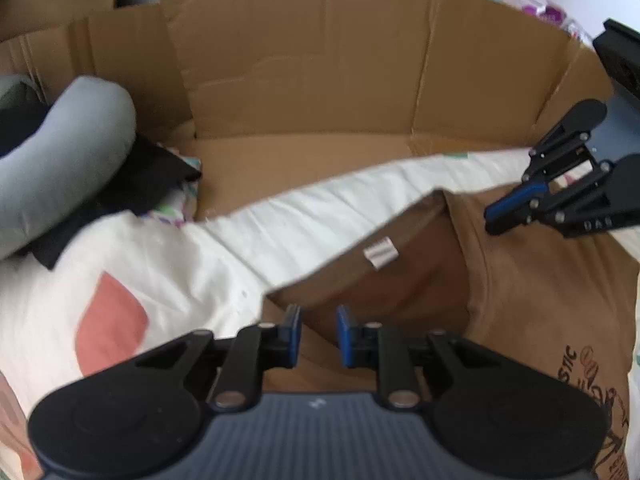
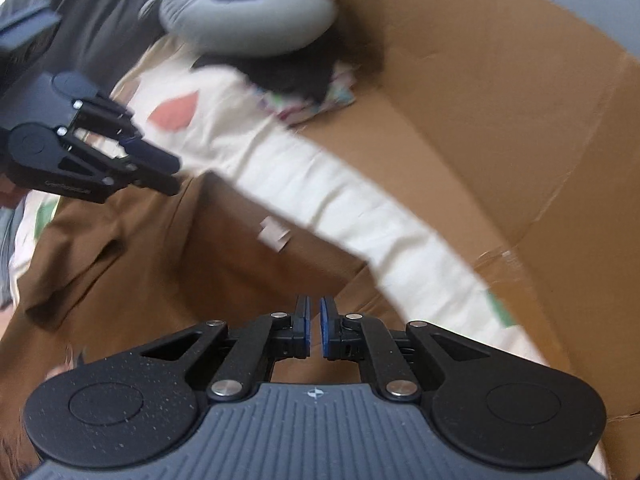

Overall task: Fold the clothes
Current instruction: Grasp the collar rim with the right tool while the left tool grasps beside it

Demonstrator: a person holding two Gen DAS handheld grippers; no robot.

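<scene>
Brown T-shirt (image 1: 532,300) print: partial "STIC"; rest illegible.

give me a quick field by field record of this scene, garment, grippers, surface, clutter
garment: brown cotton t-shirt with a white neck label, collar open, dark print at one edge
left gripper: jaws slightly apart over the collar, nothing between them
right gripper: narrow gap, holding nothing visible
surface: cream bedsheet with red and green patches
backdrop: flattened brown cardboard box
clutter: grey neck pillow on black cloth
</scene>
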